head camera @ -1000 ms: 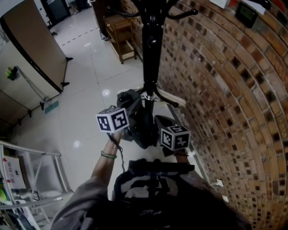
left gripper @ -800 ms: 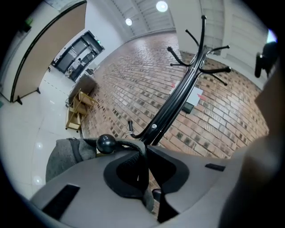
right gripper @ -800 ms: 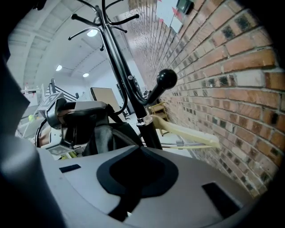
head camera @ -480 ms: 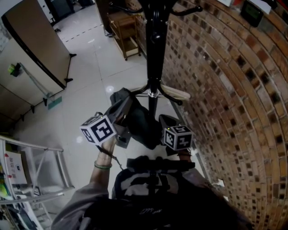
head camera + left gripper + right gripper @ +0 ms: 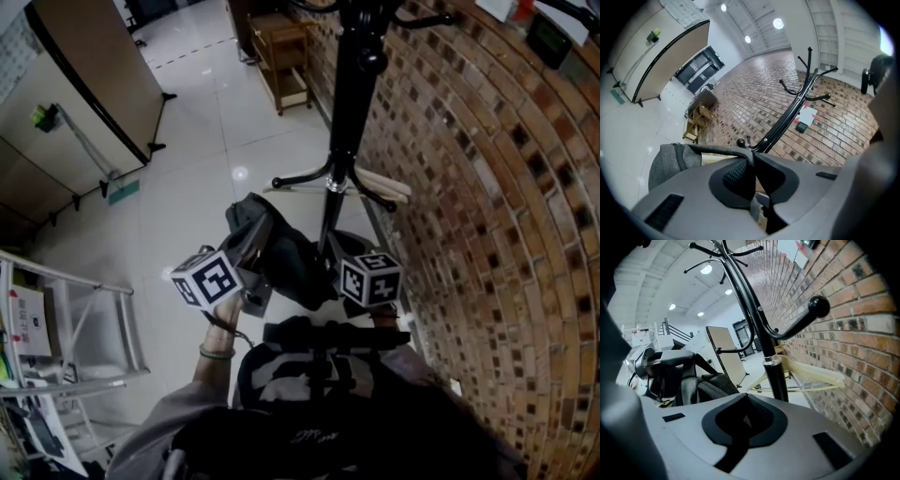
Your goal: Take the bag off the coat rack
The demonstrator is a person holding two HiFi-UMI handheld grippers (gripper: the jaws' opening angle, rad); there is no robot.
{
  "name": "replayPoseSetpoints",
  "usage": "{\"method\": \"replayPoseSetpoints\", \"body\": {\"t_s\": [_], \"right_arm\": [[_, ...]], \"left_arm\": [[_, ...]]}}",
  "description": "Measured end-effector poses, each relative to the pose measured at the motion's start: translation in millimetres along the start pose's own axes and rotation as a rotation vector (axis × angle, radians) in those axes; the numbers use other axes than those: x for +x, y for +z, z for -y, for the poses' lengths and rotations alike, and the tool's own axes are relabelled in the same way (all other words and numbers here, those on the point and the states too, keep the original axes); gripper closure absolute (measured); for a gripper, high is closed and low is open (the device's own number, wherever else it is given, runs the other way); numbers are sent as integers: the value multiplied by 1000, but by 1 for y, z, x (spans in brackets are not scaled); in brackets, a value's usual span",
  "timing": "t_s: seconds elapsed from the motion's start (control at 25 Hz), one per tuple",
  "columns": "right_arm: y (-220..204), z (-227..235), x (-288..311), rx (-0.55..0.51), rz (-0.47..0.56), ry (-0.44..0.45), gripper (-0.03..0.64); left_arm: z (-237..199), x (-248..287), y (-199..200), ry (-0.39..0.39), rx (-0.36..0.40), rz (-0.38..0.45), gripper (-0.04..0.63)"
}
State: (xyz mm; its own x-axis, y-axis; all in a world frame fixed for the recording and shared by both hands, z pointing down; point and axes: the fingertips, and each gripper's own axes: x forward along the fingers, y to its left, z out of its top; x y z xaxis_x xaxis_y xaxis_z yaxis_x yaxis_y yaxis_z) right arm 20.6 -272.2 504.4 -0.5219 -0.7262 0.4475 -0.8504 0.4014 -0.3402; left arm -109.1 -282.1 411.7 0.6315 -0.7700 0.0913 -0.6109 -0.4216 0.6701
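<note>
A dark grey bag (image 5: 281, 255) hangs beside the black coat rack (image 5: 352, 103), off its hooks and low by the rack's base. My left gripper (image 5: 246, 255) is shut on the bag's grey strap (image 5: 717, 150), which runs taut from the jaws to the bag's body (image 5: 665, 161). In the left gripper view the rack (image 5: 799, 105) leans across the brick wall behind my left gripper (image 5: 751, 161). My right gripper (image 5: 349, 267) is just right of the bag, close to the pole. Its jaws (image 5: 749, 403) are shut, and I see nothing between the pads. The bag (image 5: 701, 385) lies to its left.
A brick wall (image 5: 487, 206) runs along the right. A pale wooden hanger (image 5: 380, 186) lies by the rack's base. A wooden cart (image 5: 286, 56) stands farther back, a folding panel (image 5: 94, 84) at left, and a metal rack (image 5: 66, 319) at lower left.
My left gripper has pulled the bag left and away from the pole. The right gripper has stayed beside the pole.
</note>
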Motion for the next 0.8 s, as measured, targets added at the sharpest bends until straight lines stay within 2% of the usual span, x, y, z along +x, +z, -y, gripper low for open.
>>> {"method": "replayPoseSetpoints", "body": {"t_s": [0.44,0.8], "right_arm": [[1,-19,5,-34,-9,78,610],[-3,-29,9,-40,-34,114,611]], "left_arm": [[-44,-30,-43,145,-69,-34,556],[-51,-41,-54,171,-103,-33,557]]}}
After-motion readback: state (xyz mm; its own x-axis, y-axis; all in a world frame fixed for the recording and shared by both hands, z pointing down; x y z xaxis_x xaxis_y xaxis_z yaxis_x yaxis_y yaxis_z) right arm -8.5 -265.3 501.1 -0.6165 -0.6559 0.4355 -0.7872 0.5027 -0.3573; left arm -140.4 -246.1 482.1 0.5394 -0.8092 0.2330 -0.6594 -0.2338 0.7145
